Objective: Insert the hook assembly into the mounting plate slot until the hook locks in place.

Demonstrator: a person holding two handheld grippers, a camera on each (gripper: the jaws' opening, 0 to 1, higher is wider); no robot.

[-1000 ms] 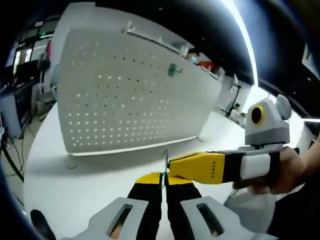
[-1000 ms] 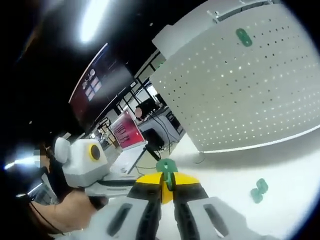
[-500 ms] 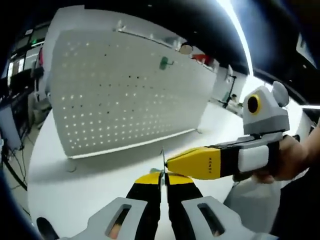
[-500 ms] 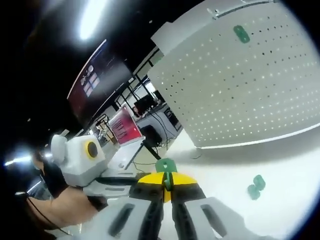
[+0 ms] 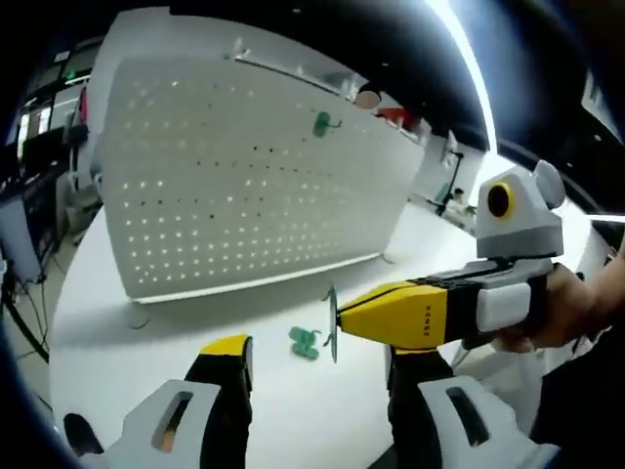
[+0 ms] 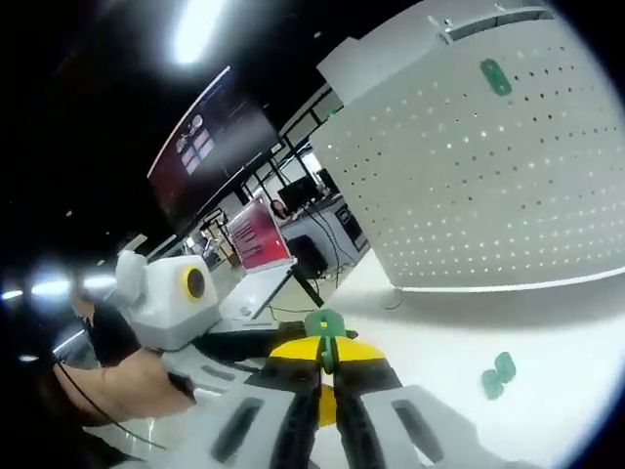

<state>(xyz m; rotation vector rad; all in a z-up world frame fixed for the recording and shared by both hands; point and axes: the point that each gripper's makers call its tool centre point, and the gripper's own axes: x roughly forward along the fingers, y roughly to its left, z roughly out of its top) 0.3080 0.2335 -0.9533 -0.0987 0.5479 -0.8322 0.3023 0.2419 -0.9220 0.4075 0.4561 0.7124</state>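
A white pegboard mounting plate [image 5: 234,176] stands upright on the white table [image 5: 117,362], with one green hook [image 5: 322,124] fixed near its top. My left gripper [image 5: 322,369] is open, its jaws wide apart with nothing between them. The right gripper [image 5: 376,315] reaches in from the right, shut on a thin green hook piece [image 5: 332,330] seen edge-on. In the right gripper view, my right gripper [image 6: 327,354] is shut on that green hook piece [image 6: 324,327]. The pegboard [image 6: 488,186] and its mounted hook [image 6: 494,76] stand ahead and to the right.
A loose green hook part [image 5: 305,342] lies on the table in front of the pegboard, also seen as the green part [image 6: 496,374] at lower right. A hand holds the left gripper [image 6: 171,293] at the left. Screens and desks stand behind.
My left gripper has opened and let go of the hook piece. The right gripper still holds it. The loose green part on the table has come into the left gripper view.
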